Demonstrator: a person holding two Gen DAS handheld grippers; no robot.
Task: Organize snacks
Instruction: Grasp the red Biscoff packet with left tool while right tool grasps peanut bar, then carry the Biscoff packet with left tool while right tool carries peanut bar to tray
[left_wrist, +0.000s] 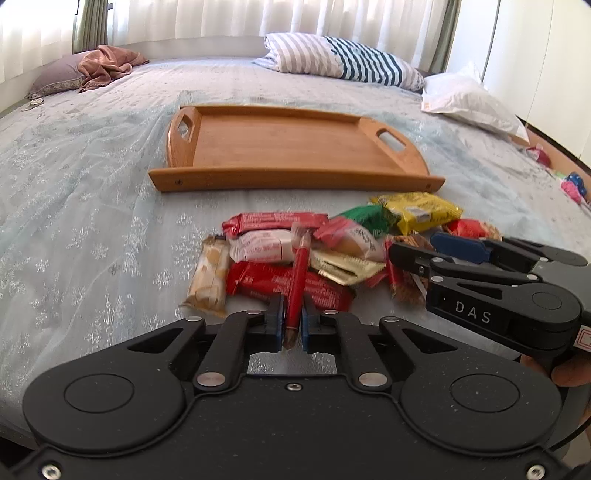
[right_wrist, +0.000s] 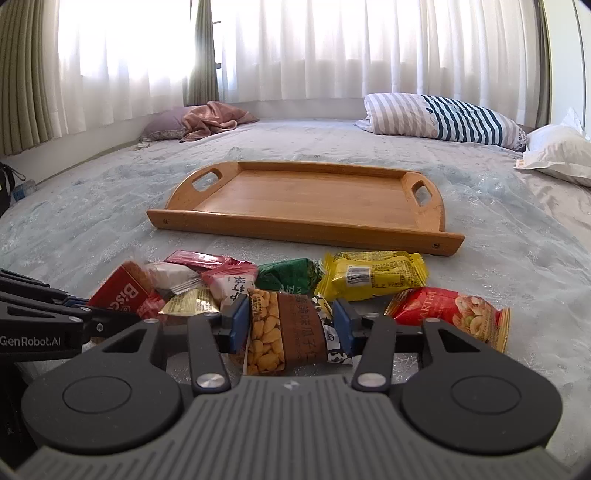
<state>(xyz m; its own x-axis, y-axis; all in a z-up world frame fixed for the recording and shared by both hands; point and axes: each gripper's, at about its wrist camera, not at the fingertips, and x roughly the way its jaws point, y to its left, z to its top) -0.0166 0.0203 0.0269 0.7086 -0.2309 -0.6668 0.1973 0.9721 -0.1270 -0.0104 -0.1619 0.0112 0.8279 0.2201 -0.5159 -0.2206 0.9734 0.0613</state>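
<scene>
The left claw (left_wrist: 293, 325) is pressed together on a thin red snack stick (left_wrist: 297, 284), its blue pads pinching the stick's near end while the rest lies pointing away over a flat red wrapper (left_wrist: 284, 286) in the snack pile. The right claw (right_wrist: 290, 325) pinches a packet of peanuts or seeds (right_wrist: 284, 332) with a brown printed band; both blue pads touch the packet's sides, though how firmly they press is hard to judge.

The snacks lie heaped on the bed (left_wrist: 92, 206), on a pale blue cover with snowflake print. Among them are a yellow packet (right_wrist: 373, 277), a green packet (right_wrist: 288, 275), a red nut packet (right_wrist: 450, 314) at the right end and a red biscuit pack (right_wrist: 123, 291) at the left. Just beyond the pile sits a wooden tray (right_wrist: 406, 240) with cut-out handles, its floor bare. A striped pillow (right_wrist: 443, 118) and a white pillow (right_wrist: 561, 155) lie further back, near the curtains (right_wrist: 295, 48).
</scene>
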